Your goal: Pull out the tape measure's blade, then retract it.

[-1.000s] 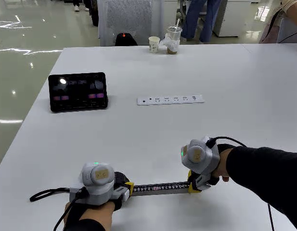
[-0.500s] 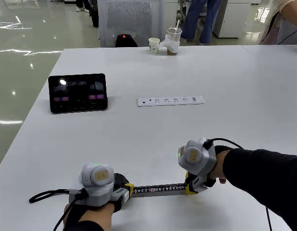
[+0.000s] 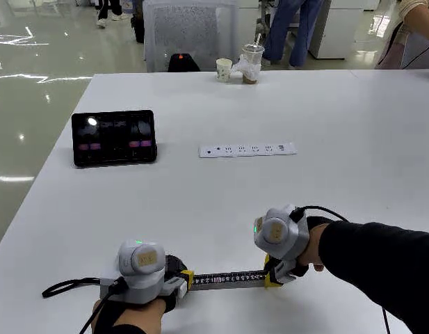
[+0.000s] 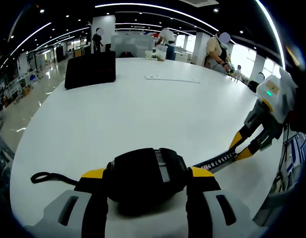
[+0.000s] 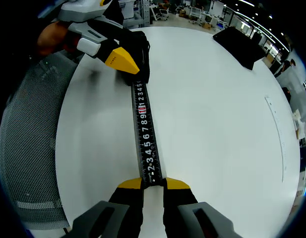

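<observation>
Wide bare worktop ahead of us; one low bar near our edge.
The blade stretches between our left tool, clamped on the tape measure, and our right tool pinching its tip, closing that gap. Beyond, free surface reaches a power strip and tablet; cups stand at the far edge.

The left gripper has a rounded light-grey plastic housing with a tan square patch on top, a small green light and 2 yellow-tipped jaws. The right gripper looks the same. A thin black cable leaves its housing. A black long sleeve covers the right arm.
</observation>
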The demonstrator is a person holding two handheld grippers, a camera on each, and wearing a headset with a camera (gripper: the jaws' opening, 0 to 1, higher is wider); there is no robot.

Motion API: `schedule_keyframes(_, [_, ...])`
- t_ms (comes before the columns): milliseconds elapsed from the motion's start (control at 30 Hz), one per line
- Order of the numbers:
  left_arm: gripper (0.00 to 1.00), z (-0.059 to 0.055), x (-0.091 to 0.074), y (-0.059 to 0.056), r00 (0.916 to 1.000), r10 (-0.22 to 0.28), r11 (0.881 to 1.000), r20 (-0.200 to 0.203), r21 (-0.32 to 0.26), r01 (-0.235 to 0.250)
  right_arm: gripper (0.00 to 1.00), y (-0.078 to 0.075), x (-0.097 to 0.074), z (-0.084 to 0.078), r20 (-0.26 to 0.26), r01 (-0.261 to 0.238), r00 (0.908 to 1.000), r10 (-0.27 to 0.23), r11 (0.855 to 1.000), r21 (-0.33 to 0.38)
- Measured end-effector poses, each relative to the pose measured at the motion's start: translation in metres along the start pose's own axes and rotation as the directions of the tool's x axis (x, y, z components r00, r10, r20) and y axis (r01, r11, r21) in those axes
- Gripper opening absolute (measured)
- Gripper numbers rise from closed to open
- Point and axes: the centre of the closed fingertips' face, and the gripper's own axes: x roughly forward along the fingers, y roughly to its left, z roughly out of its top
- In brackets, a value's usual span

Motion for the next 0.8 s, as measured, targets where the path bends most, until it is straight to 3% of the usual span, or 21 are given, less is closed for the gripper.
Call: schedule_keyframes(800, [0.59, 0.000, 0.000, 0.000, 1.0000, -0.004, 1.000, 0.001, 0.004, 0.004, 0.12, 0.002, 0.004, 0.011, 0.009, 0.003, 1.0000, -0.003, 1.000, 0.006])
